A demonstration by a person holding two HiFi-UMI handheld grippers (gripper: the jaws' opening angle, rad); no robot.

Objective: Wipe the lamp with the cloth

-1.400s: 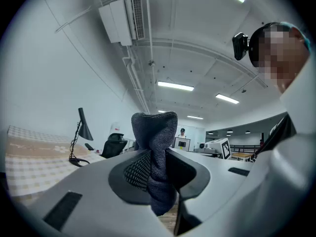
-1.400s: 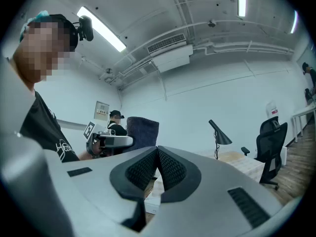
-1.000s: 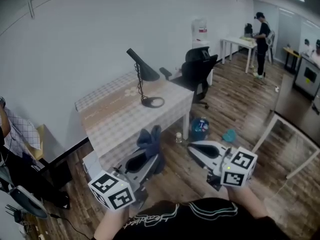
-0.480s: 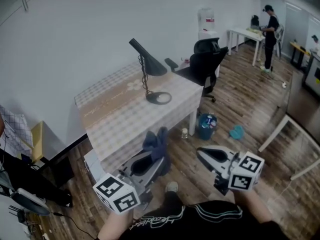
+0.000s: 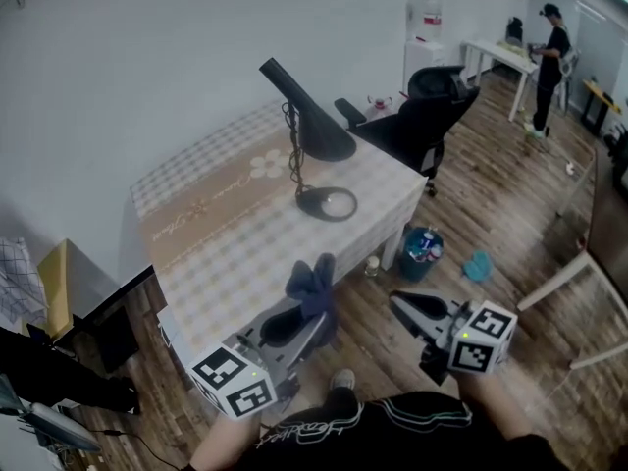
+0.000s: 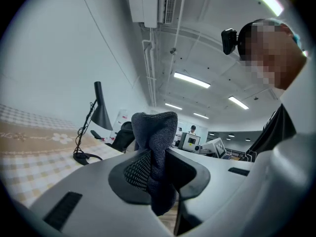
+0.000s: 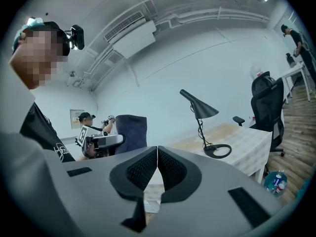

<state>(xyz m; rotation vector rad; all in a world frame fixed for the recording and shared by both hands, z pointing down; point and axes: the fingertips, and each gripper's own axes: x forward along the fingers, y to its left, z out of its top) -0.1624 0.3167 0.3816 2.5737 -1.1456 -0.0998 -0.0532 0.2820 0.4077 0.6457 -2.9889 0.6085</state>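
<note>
A black desk lamp (image 5: 306, 126) with a cone shade and round base stands on the checked table (image 5: 216, 234); it also shows in the left gripper view as the lamp (image 6: 100, 113) and in the right gripper view as the lamp (image 7: 202, 112). My left gripper (image 5: 312, 314) is shut on a dark blue cloth (image 5: 312, 281), held at the table's near edge, short of the lamp. The cloth (image 6: 154, 147) bunches up between the jaws. My right gripper (image 5: 404, 307) is shut and holds nothing, off the table's near right corner.
A black office chair (image 5: 422, 126) stands right of the table. A blue bin (image 5: 420, 253) and a teal object (image 5: 478, 265) lie on the wood floor. A person (image 5: 551, 57) stands at a far white table. Another person with grippers (image 7: 94, 127) shows in the right gripper view.
I have stepped closer to the table; the lamp and table look larger. The left gripper with the cloth now reaches the table's near edge. The right gripper keeps its pose.
</note>
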